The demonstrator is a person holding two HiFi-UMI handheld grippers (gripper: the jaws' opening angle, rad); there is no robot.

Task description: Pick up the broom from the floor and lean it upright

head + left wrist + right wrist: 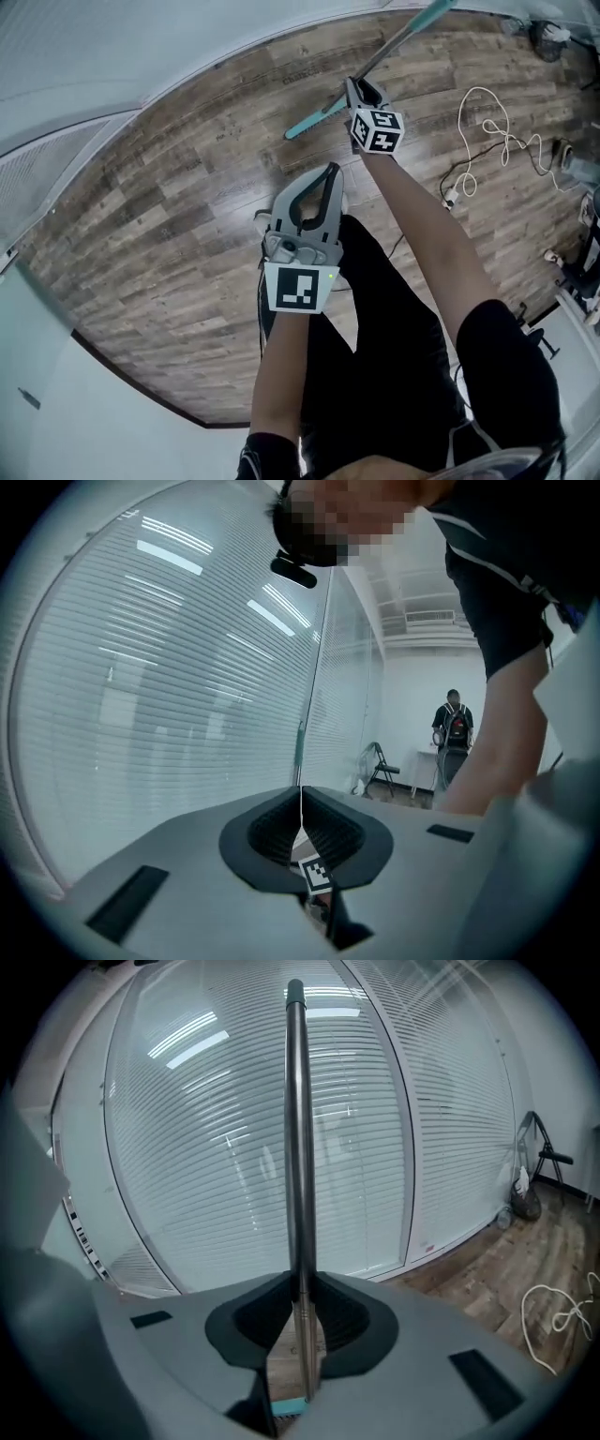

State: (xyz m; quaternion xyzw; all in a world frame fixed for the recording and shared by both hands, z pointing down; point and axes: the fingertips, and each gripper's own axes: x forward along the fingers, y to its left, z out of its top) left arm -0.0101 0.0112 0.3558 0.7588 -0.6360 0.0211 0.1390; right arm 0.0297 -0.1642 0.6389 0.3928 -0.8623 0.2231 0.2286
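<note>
Beside the glass wall (187,1194) with blinds: right gripper (361,91) pinches broom handle (298,1147), seemingly lifted, near upright; leaning it not yet done. Left gripper (328,173) pressed together, empty.

1. the broom (398,42) is a slim grey metal pole with teal sections, one at its near end.
2. the right gripper (364,91) has its jaws clamped on the pole, just above that teal stretch.
3. from the right gripper view the pole (298,1147) rises straight up, with a dark cap on top.
4. it slants over the far edge of the wood floor (187,244); can't tell if it touches.
</note>
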